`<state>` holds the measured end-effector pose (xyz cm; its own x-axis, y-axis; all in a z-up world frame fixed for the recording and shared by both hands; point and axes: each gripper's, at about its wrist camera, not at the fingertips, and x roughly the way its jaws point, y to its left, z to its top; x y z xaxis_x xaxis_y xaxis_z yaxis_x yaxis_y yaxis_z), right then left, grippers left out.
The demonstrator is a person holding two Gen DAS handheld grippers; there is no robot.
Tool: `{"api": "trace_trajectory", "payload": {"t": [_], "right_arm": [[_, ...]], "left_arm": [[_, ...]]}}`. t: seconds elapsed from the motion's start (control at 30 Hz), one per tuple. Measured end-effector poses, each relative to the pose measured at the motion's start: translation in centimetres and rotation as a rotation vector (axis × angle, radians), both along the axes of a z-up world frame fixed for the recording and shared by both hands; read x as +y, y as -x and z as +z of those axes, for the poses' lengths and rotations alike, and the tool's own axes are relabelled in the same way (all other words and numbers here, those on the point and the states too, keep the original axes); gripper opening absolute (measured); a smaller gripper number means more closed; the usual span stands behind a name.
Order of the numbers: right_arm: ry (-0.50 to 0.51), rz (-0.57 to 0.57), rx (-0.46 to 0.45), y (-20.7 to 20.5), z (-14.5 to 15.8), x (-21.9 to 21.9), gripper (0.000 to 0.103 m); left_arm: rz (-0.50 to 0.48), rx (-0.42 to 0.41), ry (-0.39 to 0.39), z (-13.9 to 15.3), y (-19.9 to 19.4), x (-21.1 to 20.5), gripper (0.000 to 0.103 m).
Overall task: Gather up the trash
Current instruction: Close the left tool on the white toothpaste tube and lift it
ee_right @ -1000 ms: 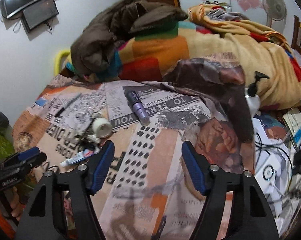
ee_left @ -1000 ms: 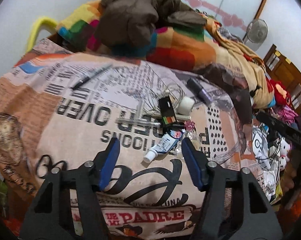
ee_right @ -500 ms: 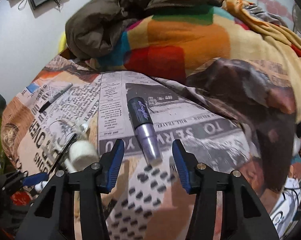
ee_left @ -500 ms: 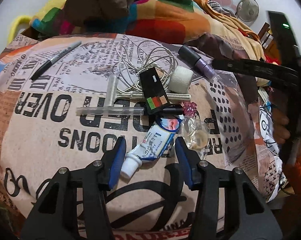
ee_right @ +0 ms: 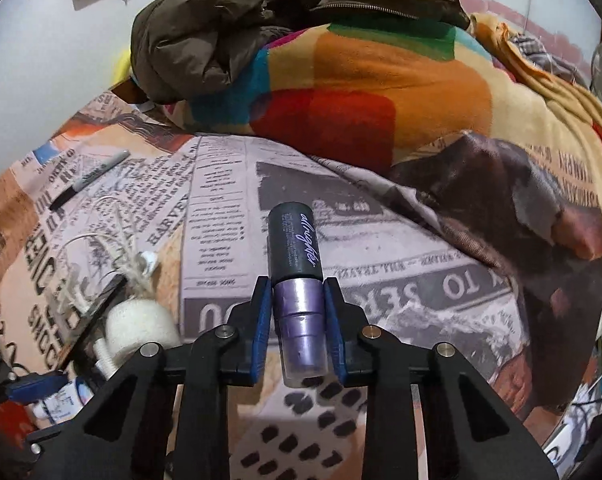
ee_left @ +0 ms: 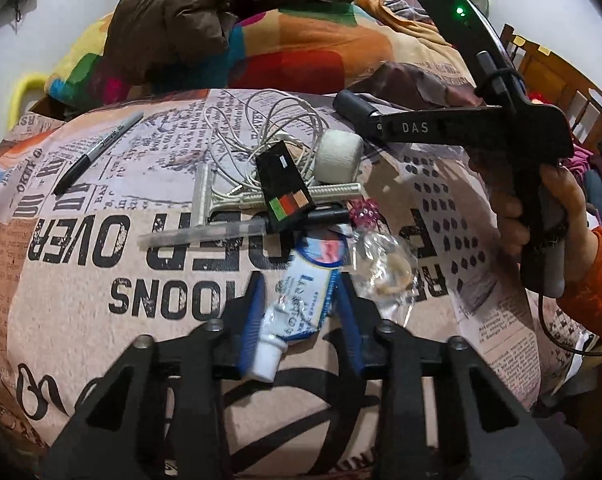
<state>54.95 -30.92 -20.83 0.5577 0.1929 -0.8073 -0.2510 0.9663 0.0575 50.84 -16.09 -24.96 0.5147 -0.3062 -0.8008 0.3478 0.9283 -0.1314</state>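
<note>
The left claw is closing around a white toothpaste tube that lies flat on the bed; its blue pads flank the tube's body, the left one apparently at the tube's edge, though I cannot tell whether they press yet. Just beyond the tube sit a crumpled clear plastic wrapper, a black makeup palette, a comb, a coil of white cable, a white gauze roll and, well apart to the side, a black marker.

The right claw is also closing, straddling the purple lower half of a setting-spray bottle lying on the newspaper-print bedspread; the pads sit right against its sides. Both claws come in tilted down along each item's length, which suits lifting long, narrow things off soft bedding.

In the left view a hand in an orange sleeve grips the right tool's handle. Behind everything, a colourful blanket and a brown jacket are heaped.
</note>
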Motion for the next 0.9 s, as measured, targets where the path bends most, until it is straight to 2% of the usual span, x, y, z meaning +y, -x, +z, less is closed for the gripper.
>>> {"api": "trace_trajectory", "payload": {"t": [0.1,0.27,0.43,0.9], "right_arm": [[-0.009,-0.003,0.007,0.8,0.2,0.0,0.023],[-0.022,0.004,0.017,2.8,1.1,-0.1,0.023],[-0.039,0.014,0.013,4.8,2.5,-0.3,0.023],[-0.085,0.037,-0.048,10.1,7.3,-0.7,0.023]], "left_arm": [[-0.002,0.003,0.000,0.0,0.6,0.1,0.025],[0.011,0.022,-0.004,0.3,1.5,0.1,0.025],[0.048,0.061,0.028,0.8,1.9,0.6,0.025],[0.068,-0.002,0.096,7.9,3.6,-0.2,0.025]]}}
